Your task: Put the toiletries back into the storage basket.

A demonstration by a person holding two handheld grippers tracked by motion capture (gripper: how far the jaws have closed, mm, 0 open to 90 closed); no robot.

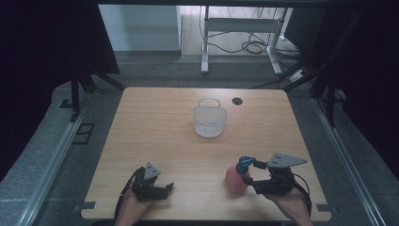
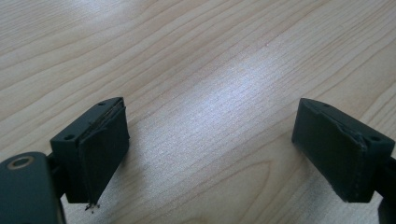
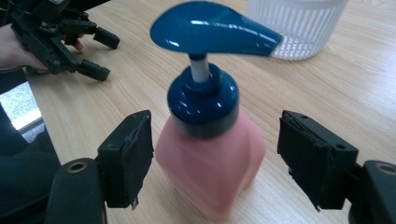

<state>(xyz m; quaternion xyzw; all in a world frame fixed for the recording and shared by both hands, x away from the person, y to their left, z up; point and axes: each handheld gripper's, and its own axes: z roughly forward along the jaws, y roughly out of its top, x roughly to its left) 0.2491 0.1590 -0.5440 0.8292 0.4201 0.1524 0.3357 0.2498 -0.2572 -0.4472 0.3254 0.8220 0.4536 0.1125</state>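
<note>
High view: wooden table [image 1: 155, 141], grey floor [image 1: 42, 155], seemingly dark drapes; both hand-held grippers gape.

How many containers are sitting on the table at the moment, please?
2: a white basket stands mid-table toward the far edge, and a pink pump bottle stands near the front right, between the open right tongs.

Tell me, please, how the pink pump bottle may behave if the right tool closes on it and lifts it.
The pink pump bottle looks like smooth plastic, so it may slip. Its blue pump head sits high and overhangs, so it could tip if pushed near the top. The right tool stands open around the body, not touching.
</note>
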